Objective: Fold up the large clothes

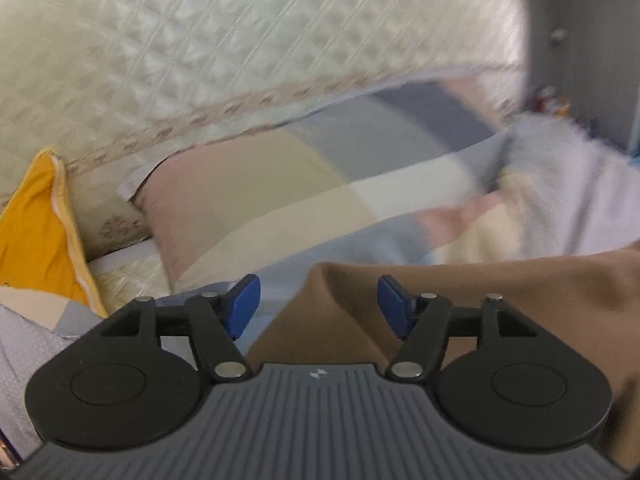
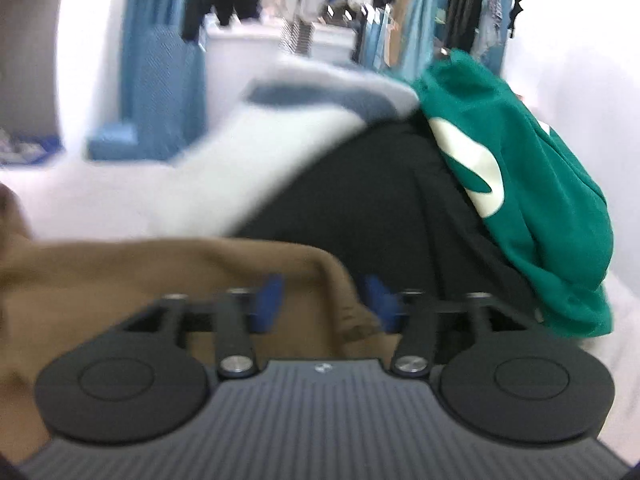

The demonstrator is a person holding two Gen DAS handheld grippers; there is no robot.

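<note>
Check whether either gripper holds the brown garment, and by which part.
Nothing is held. Left gripper and right gripper both have open jaws; a brown garment fold lies between each, ungripped.

no legible text, labels or numbers

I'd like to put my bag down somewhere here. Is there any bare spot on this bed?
Bare room shows on the patchwork cover, between the quilted backrest and the brown garment. The right wrist view is crowded: a black garment and a green sweatshirt are piled just past the brown one.
</note>
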